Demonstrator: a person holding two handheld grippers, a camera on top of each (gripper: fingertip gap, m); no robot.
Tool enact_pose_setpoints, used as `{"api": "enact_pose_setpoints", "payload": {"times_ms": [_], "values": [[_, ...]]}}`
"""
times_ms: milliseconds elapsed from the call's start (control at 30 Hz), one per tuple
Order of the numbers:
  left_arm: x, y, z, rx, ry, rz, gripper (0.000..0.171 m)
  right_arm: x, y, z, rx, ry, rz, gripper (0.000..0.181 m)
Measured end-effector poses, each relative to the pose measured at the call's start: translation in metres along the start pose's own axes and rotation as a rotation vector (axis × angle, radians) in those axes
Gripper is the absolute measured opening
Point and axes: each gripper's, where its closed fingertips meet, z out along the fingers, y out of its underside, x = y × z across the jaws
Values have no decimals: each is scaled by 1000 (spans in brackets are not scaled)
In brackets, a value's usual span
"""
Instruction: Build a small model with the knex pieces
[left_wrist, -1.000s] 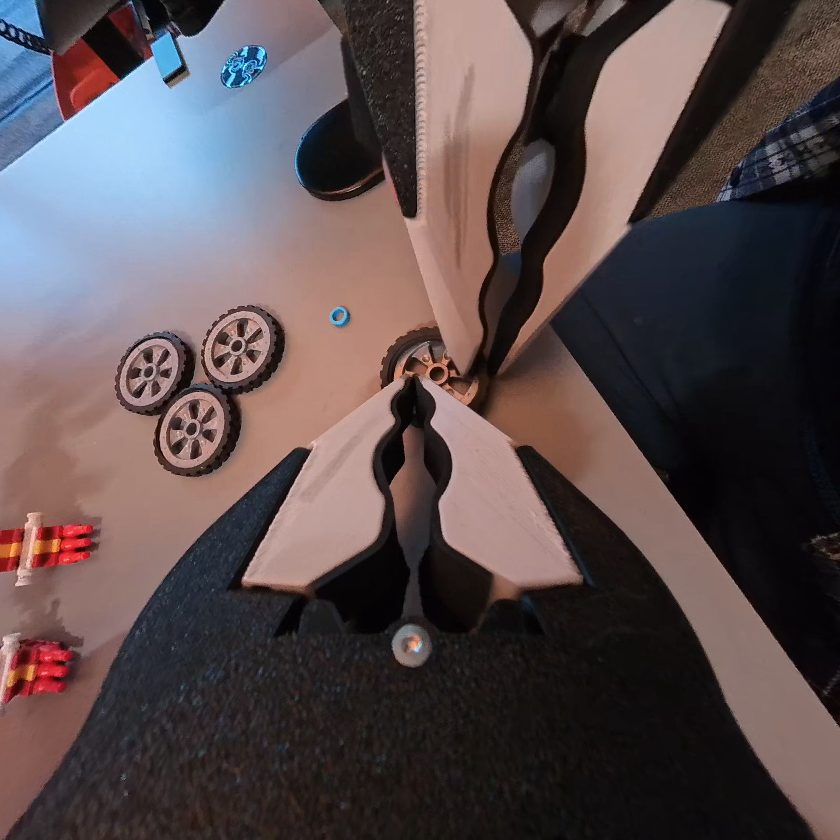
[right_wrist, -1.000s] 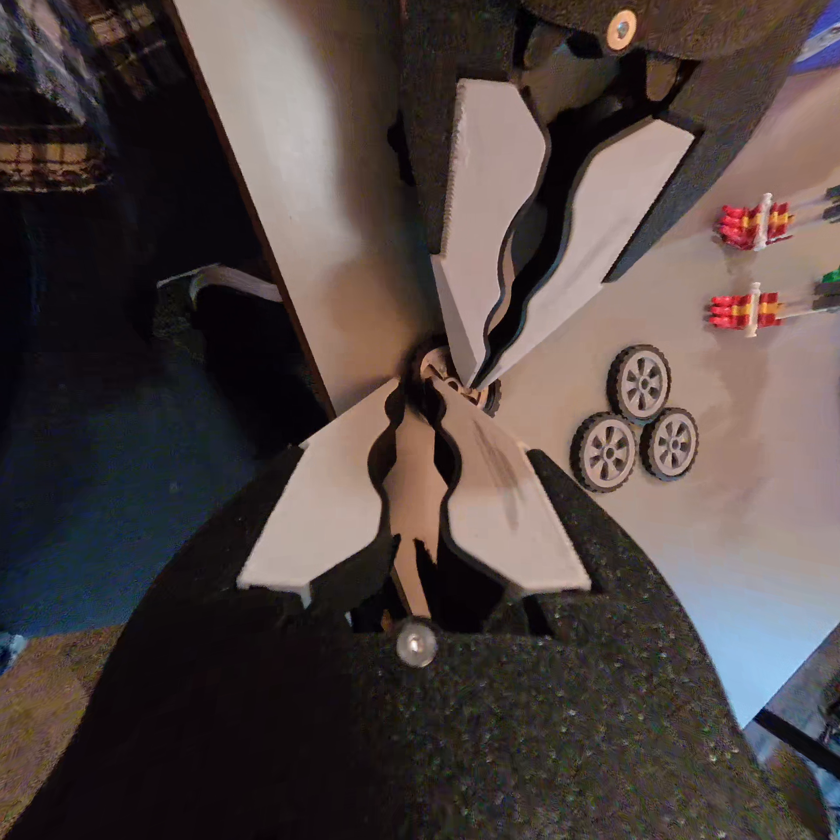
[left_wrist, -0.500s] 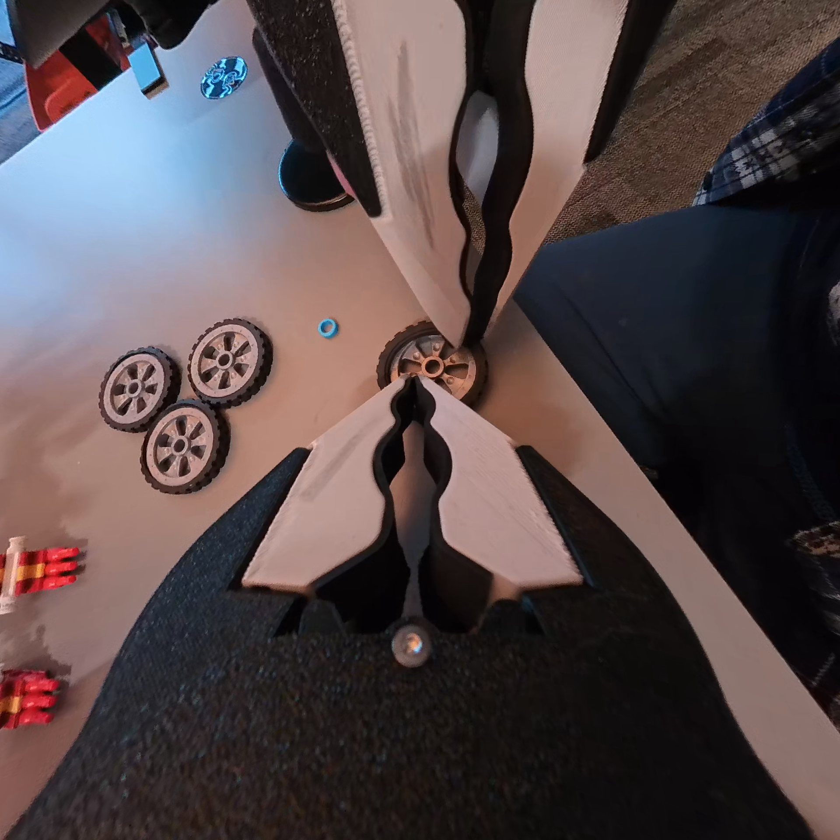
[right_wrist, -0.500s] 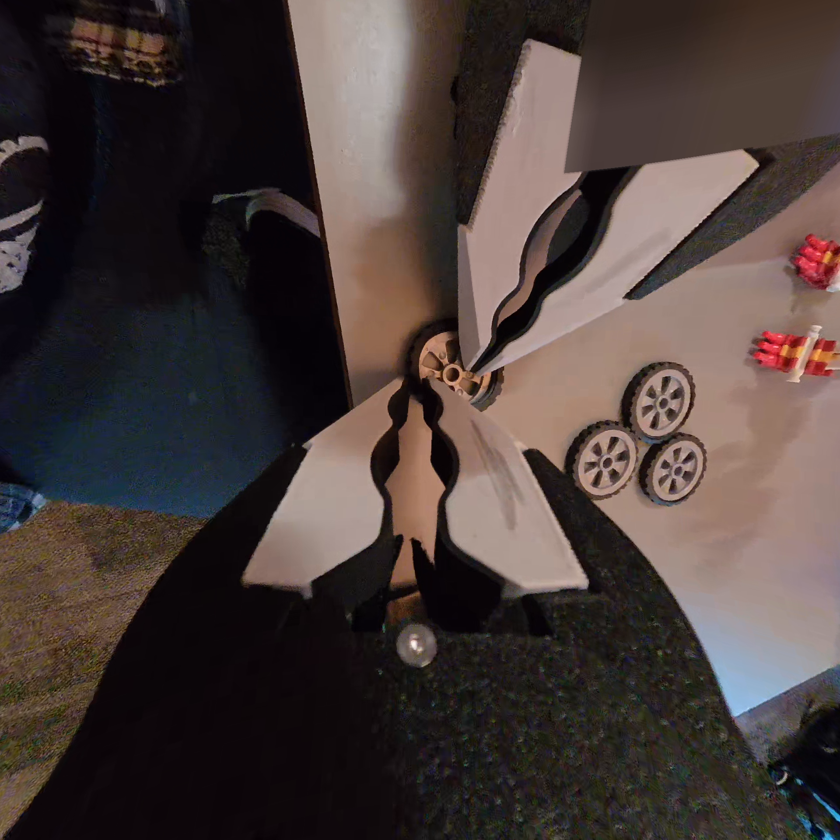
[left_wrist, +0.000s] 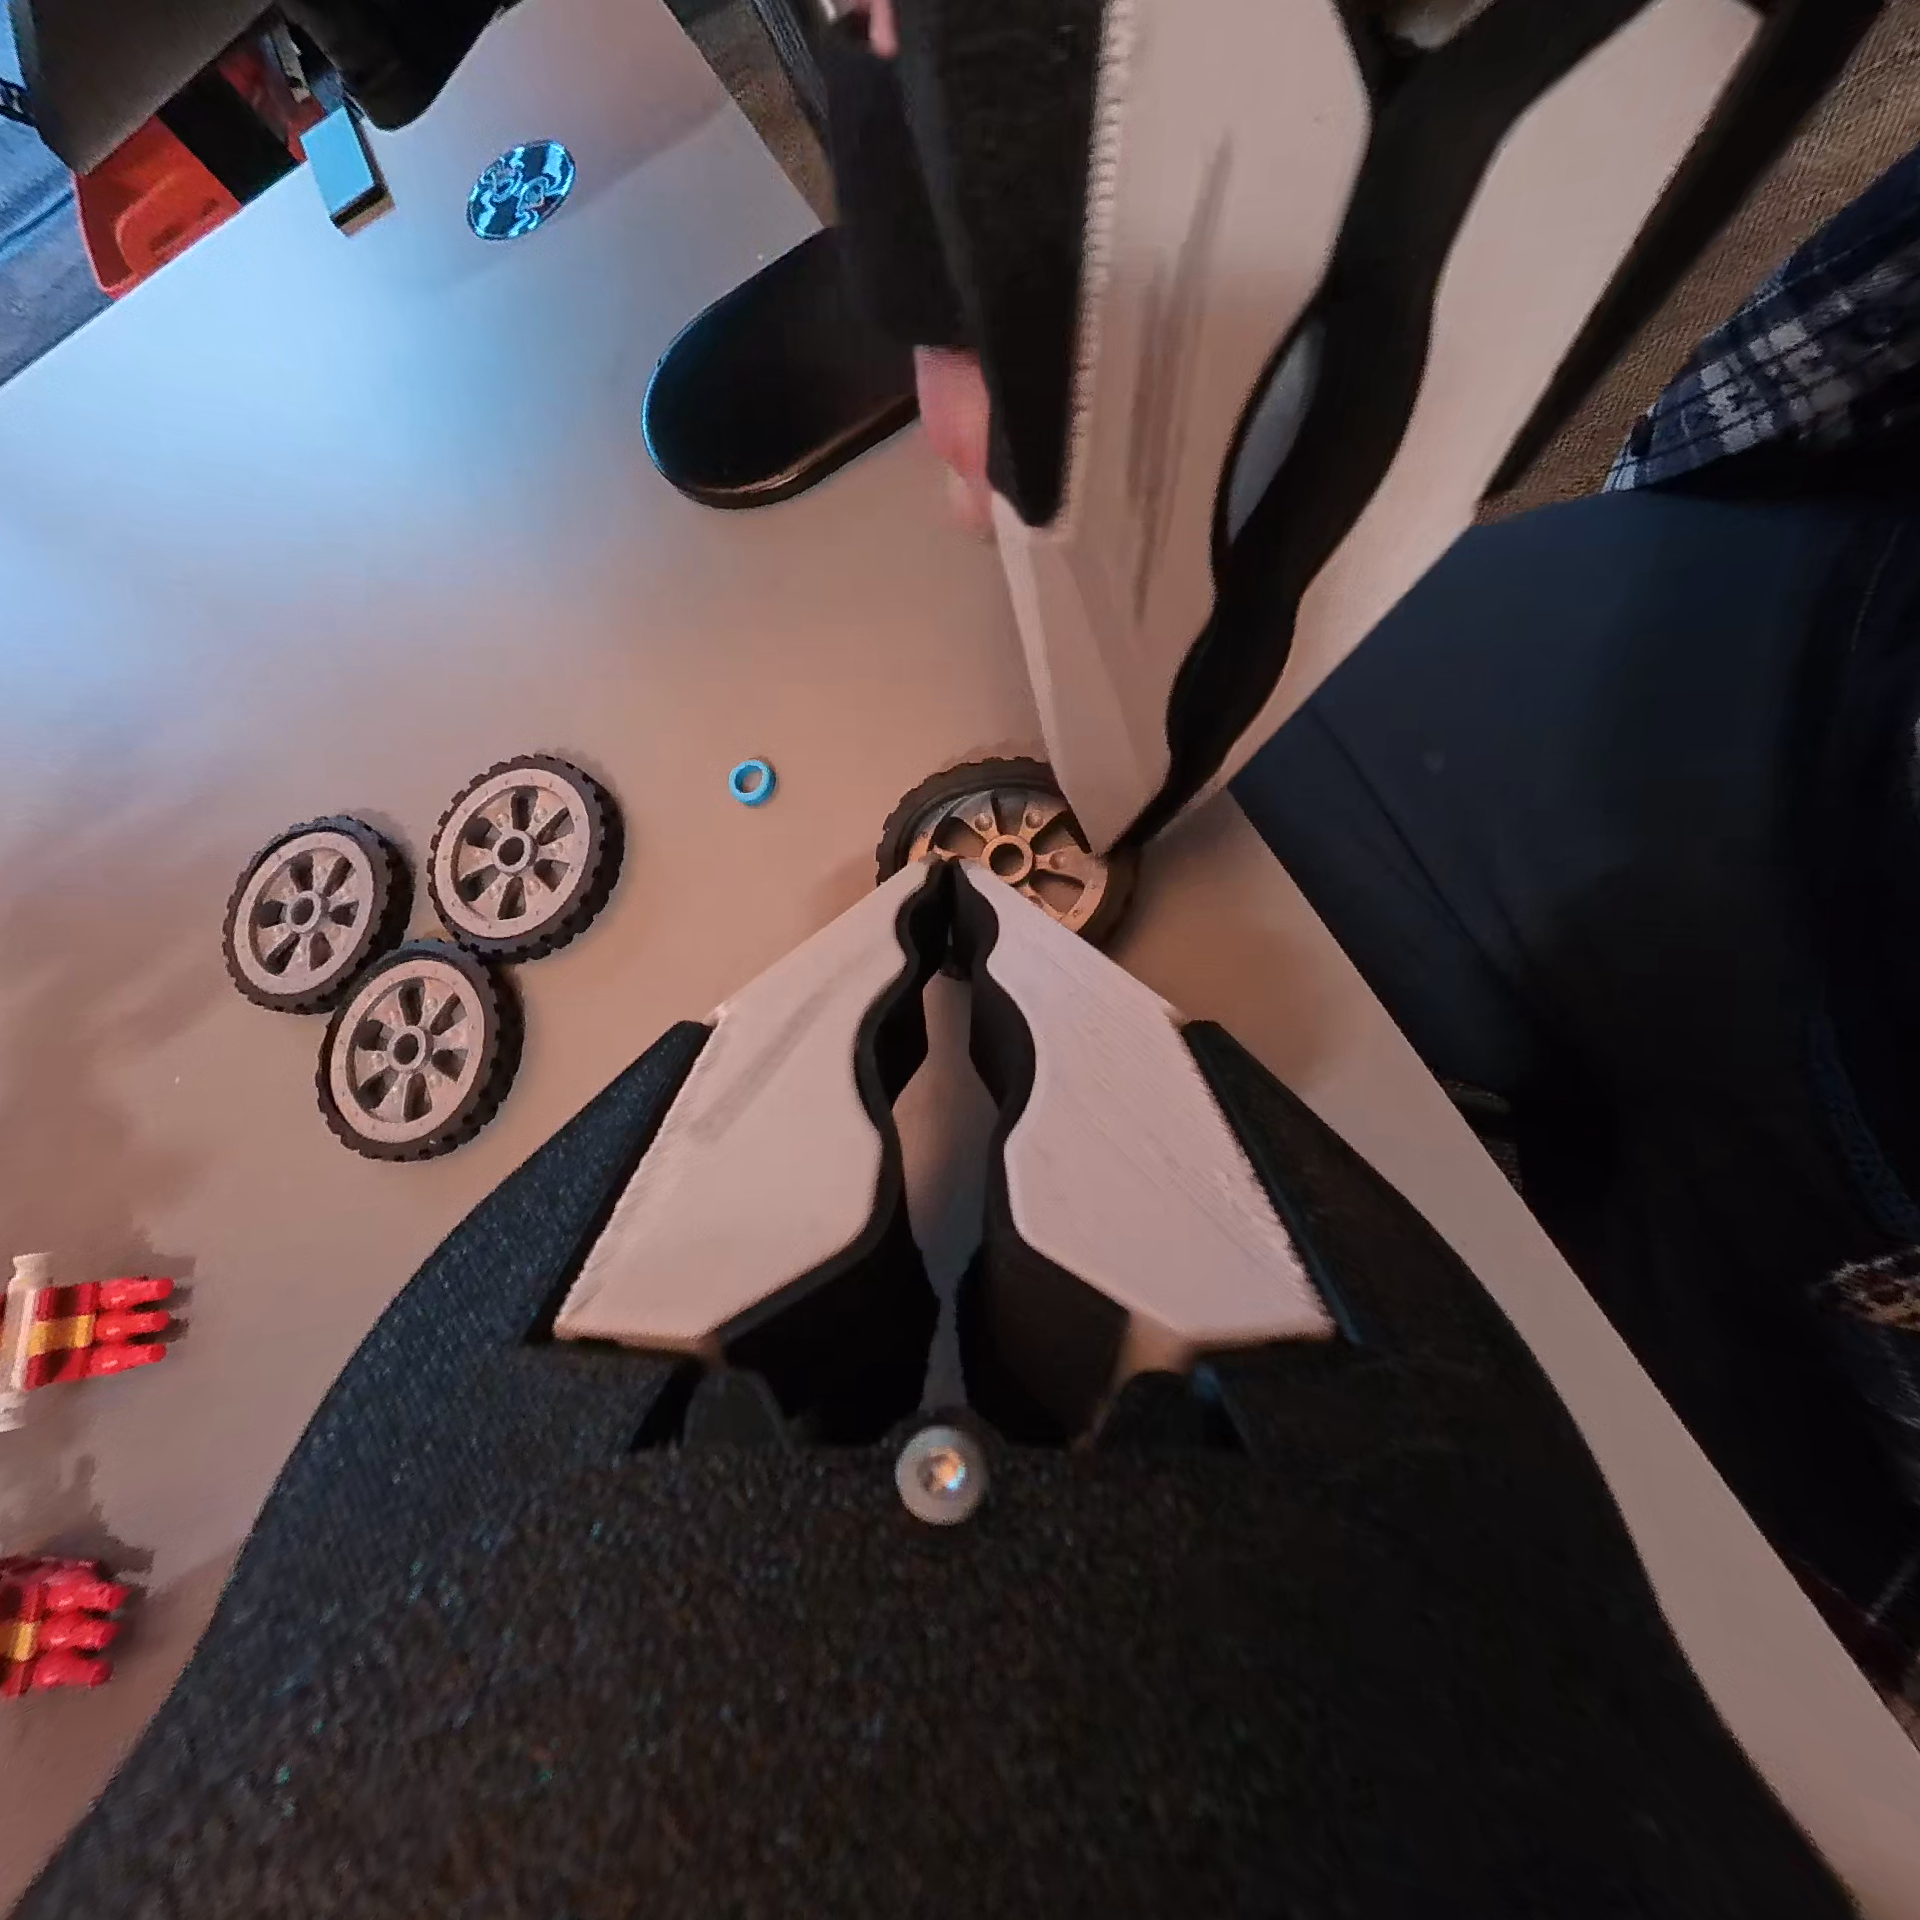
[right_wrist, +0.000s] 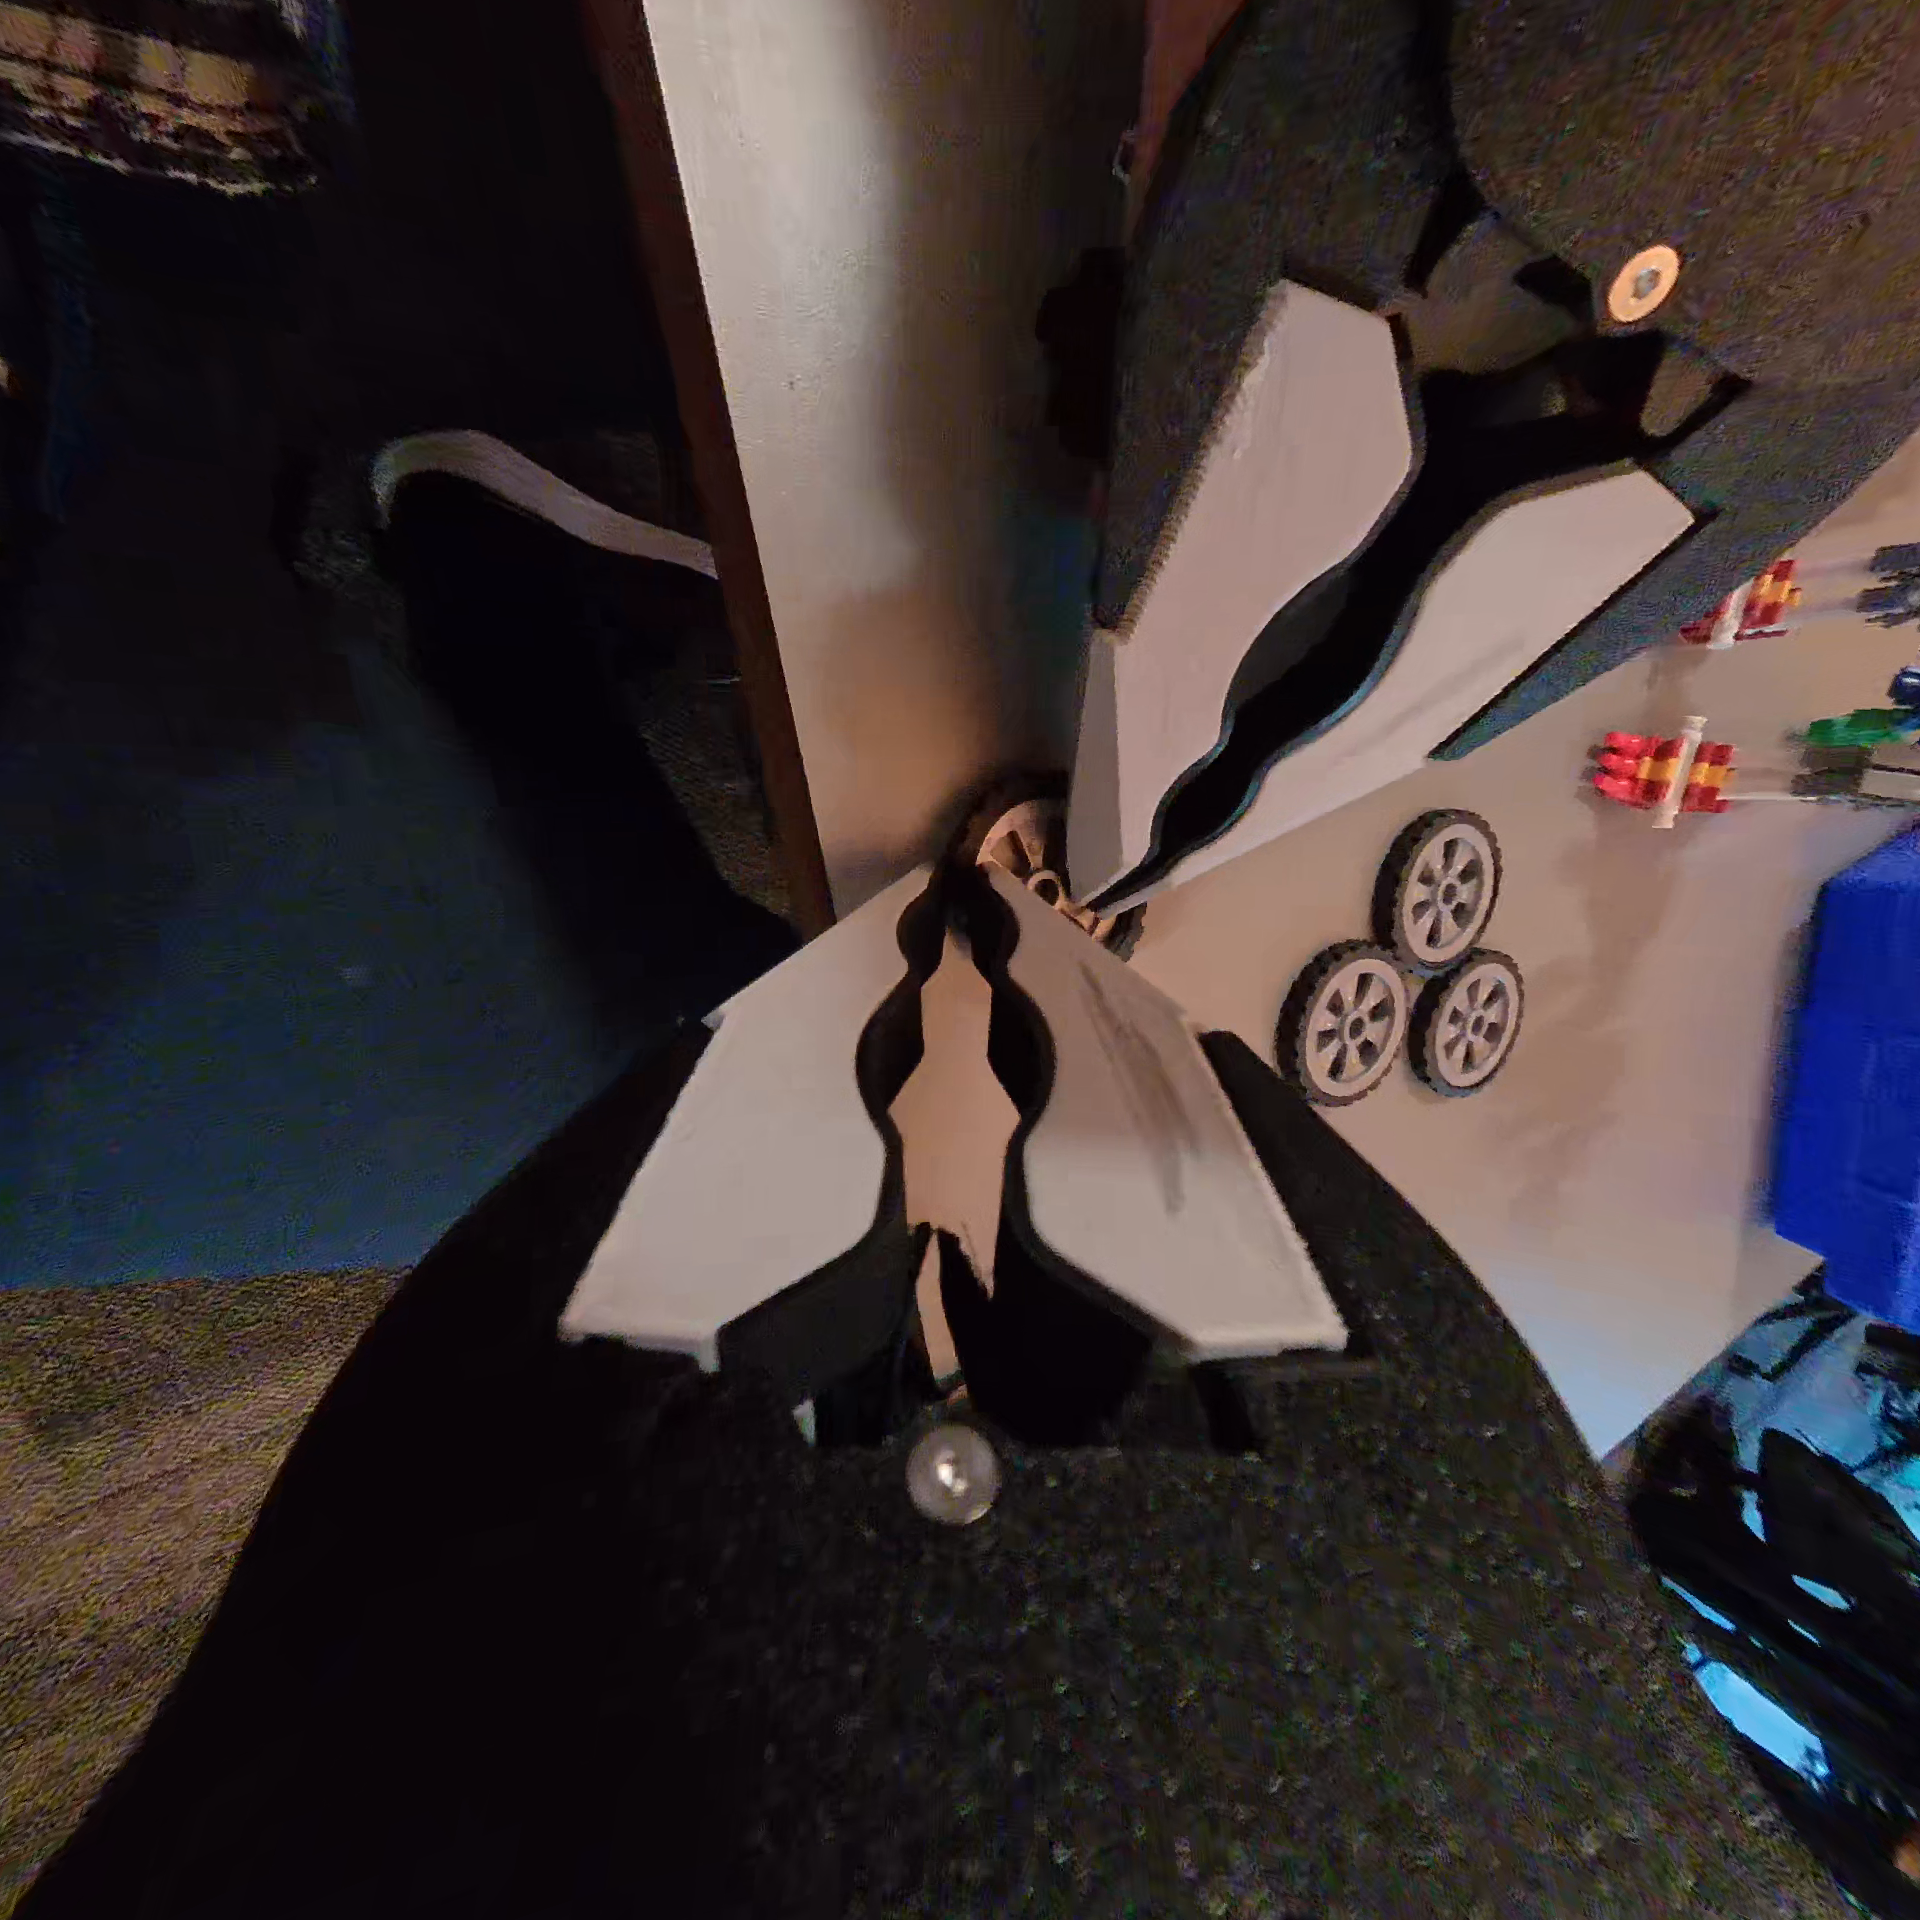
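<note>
Two grippers meet at one toy wheel near the table's edge. Left wrist view: the left gripper (left_wrist: 951, 878) has its fingertips pinched nearly together over the near rim of the lone wheel (left_wrist: 1013, 847), which lies flat on the grey table (left_wrist: 312, 520); whether they actually grip the tyre cannot be told. The right gripper (left_wrist: 1127, 831) comes down from the far side, tips closed to a thin slit, touching the wheel's right rim. A small blue ring (left_wrist: 751, 781) lies just left of the wheel; three more wheels (left_wrist: 416, 945) cluster farther left, touching one another. Red-and-yellow brick pieces (left_wrist: 88, 1330) sit at the left edge, a round black object (left_wrist: 769, 405) on the far side, a person's dark trouser leg (left_wrist: 1610, 883) off the table to the right. Right wrist view: the right gripper (right_wrist: 954, 883) is drawn almost shut at the wheel (right_wrist: 1013, 831), with the left gripper (right_wrist: 1107, 902) touching it from the right. The three wheels (right_wrist: 1403, 997) lie right, a blue block (right_wrist: 1860, 1060) beyond them.
</note>
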Motion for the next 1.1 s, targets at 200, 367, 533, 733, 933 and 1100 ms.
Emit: {"api": "enact_pose_setpoints", "payload": {"times_ms": [200, 367, 533, 733, 933, 1100], "values": [[0, 0, 0, 0, 1, -2, 0, -1, -2, 3, -37, 123, -3, 3], [-1, 0, 1, -2, -7, 0, 0, 2, -6, 6, 33, 212, 92, 3], [-1, 0, 1, 0, -4, 14, 0, 6, -8, 8, 45, 287, 124, 3], [-4, -1, 1, 2, -22, 25, 0, 15, -15, 14, 58, 306, 255, 4], [-5, 2, 0, 1, -25, 48, 0, 17, -17, 16, 64, 287, 275, 12], [-1, 1, 0, 6, 1, 67, 0, 15, -1, 9, 40, 144, 213, 14]]}}
